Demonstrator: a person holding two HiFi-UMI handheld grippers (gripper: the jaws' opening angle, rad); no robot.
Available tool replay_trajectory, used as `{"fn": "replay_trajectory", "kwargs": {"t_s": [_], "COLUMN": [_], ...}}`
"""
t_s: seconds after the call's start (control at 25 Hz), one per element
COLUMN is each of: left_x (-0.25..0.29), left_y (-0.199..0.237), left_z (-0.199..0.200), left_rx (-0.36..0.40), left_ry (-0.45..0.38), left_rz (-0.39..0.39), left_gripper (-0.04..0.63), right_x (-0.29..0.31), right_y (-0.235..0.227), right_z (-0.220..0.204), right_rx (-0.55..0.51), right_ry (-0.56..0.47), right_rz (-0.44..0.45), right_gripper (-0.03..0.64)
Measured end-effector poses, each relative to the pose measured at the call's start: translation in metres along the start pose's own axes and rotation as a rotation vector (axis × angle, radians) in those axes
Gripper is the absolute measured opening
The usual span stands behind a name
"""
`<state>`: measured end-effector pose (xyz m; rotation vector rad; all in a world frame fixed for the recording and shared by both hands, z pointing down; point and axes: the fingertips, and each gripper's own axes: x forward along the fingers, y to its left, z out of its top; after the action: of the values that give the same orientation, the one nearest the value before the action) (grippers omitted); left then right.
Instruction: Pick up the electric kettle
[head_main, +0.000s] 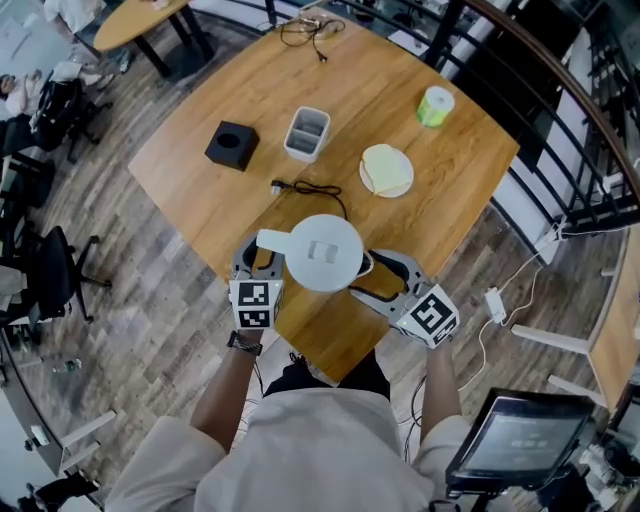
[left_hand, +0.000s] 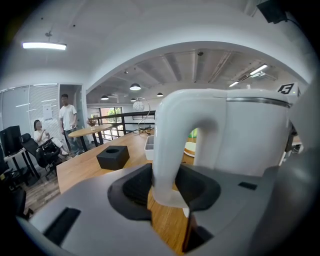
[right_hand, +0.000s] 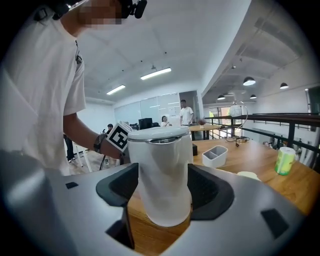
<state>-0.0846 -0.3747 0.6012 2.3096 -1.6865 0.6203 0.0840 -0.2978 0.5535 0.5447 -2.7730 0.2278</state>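
Note:
A white electric kettle (head_main: 322, 250) stands near the front corner of the wooden table (head_main: 450, 190), with its handle (left_hand: 172, 150) pointing left. My left gripper (head_main: 258, 260) comes in from the left, and its black pads close on the handle's lower part (left_hand: 167, 185). My right gripper (head_main: 372, 278) comes in from the right. Its jaws stand wide around the kettle's round body (right_hand: 164, 175), one pad on each side, and I see no press on it. The kettle's bottom sits between the pads, just over the wood.
A black power cord (head_main: 310, 187) lies behind the kettle. Farther back are a black box (head_main: 231, 145), a white two-part container (head_main: 307, 133), a pale round plate (head_main: 386, 170) and a green roll (head_main: 435, 106). A metal railing (head_main: 560, 150) runs along the right. People (left_hand: 66, 120) are far off.

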Motion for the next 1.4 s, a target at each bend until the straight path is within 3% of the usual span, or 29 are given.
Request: {"fn": "replay_trajectory", "kwargs": {"t_s": [0.32,0.92,1.4], "left_x": [0.019,0.025,0.013], "left_y": [0.004,0.004,0.008], "left_z": [0.001,-0.002,-0.005], "left_rx": [-0.008,-0.017,-0.091], "left_ry": [0.015,0.02,0.023], "left_rz": [0.011,0.021,0.048], "left_gripper": [0.141,0.124,0.124], "right_x": [0.01,0.016,0.015], "right_y": [0.005,0.005,0.012], "right_z": [-0.011,-0.01,0.001], "right_rx": [-0.034,-0.037,-0.038], "right_ry": [0.03,0.001,-0.062], "right_rz": [0.07,0.094,0.063], "right_gripper": [0.295,0.322,0.321]}}
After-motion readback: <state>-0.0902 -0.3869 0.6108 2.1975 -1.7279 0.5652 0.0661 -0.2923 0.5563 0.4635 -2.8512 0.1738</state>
